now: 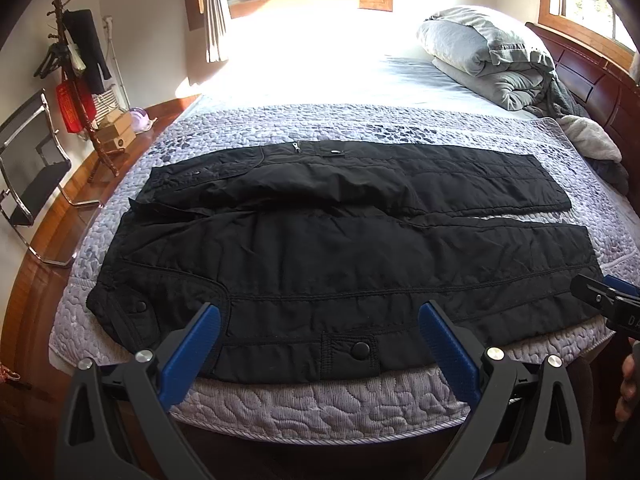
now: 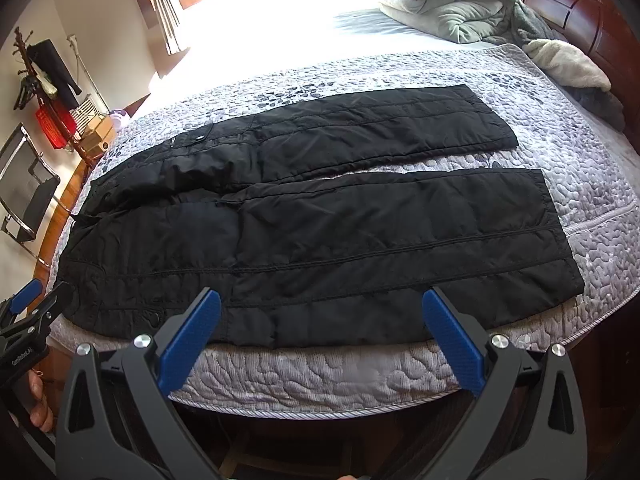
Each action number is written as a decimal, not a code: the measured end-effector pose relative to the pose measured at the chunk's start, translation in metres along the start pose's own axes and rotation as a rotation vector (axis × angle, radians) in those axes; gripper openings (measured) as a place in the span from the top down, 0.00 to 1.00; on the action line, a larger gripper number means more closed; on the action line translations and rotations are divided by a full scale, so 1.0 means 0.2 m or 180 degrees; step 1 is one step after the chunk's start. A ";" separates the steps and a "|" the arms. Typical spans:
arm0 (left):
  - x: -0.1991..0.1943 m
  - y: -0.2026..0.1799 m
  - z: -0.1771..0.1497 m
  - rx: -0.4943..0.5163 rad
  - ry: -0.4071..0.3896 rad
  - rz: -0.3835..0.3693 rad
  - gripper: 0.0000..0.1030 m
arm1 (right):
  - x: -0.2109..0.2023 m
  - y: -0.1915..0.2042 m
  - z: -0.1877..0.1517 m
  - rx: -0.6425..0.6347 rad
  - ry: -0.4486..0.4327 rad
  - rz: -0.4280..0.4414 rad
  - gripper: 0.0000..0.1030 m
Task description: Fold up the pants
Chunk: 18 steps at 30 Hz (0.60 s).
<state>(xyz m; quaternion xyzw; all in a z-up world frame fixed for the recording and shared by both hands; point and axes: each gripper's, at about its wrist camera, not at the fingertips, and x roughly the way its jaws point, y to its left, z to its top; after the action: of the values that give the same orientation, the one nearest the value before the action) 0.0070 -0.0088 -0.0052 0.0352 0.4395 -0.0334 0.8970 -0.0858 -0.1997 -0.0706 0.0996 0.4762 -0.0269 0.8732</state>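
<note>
1. I see the black pants [image 1: 320, 248] lying flat on the bed cover [image 1: 320, 404], near the edge close to me.
2. The pants run long from 9 o'clock to 3 o'clock. The waist is at 9 o'clock and the leg ends are at 3 o'clock.
3. My left gripper [image 1: 320, 344] is wide open and holds nothing. It hangs over the near leg, by the waist end.
4. My right gripper [image 2: 320, 336] is wide open too, holding nothing. It is over the same leg, nearer the leg ends.
5. The far leg [image 2: 360, 136] lies at 12 o'clock. I think I should lift the near leg onto it.
</note>
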 end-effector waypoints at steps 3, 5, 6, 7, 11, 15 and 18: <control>0.01 0.00 0.01 -0.0003 0.0028 0.0049 0.03 | 0.01 0.00 0.00 0.0012 0.0012 0.0040 0.02; 0.02 0.01 0.01 -0.0048 0.0078 0.0065 0.03 | 0.01 -0.01 0.01 0.0017 0.0007 0.0088 0.02; 0.03 0.02 0.02 -0.0074 0.0093 0.0055 0.03 | 0.01 -0.01 0.01 0.0024 0.0007 0.0112 0.02; 0.04 0.02 0.02 -0.0088 0.0109 0.0042 0.03 | 0.02 -0.01 0.01 0.0034 0.0013 0.0144 0.02; 0.07 0.03 0.03 -0.0090 0.0155 0.0041 0.03 | 0.03 -0.01 0.03 0.0004 0.0022 0.0173 0.02; 0.10 0.01 0.04 -0.0082 0.0197 0.0025 0.03 | 0.07 -0.02 0.04 0.0055 0.0068 0.0222 0.02; 0.14 0.01 0.06 -0.0093 0.0255 0.0021 0.03 | 0.11 -0.04 0.06 0.0092 0.0101 0.0134 0.02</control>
<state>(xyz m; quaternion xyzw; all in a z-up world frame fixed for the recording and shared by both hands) 0.0331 -0.0079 -0.0204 0.0249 0.4754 -0.0225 0.8791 -0.0639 -0.2095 -0.0843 0.1226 0.4874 -0.0139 0.8644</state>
